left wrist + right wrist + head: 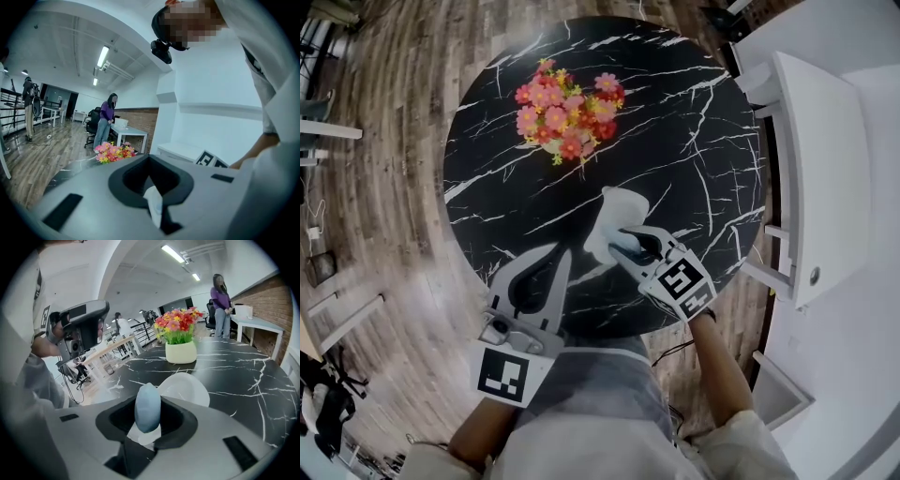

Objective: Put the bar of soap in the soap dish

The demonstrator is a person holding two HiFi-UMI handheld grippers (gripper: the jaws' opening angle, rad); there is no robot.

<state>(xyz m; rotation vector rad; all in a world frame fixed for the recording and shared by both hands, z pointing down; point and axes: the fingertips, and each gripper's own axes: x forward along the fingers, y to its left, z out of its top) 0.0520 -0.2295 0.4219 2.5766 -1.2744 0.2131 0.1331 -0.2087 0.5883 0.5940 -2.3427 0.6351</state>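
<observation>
Blue bar of soap (147, 406) pinched in right gripper (623, 246), white soap dish (187, 389) at 12 o'clock. Empty left gripper (561, 255) pressed together.

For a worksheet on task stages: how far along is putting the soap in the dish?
Done: the soap bar is picked up, clamped in the right gripper. In hand: it hangs close to the white soap dish, not yet in it. Left: lower it in, release.
</observation>
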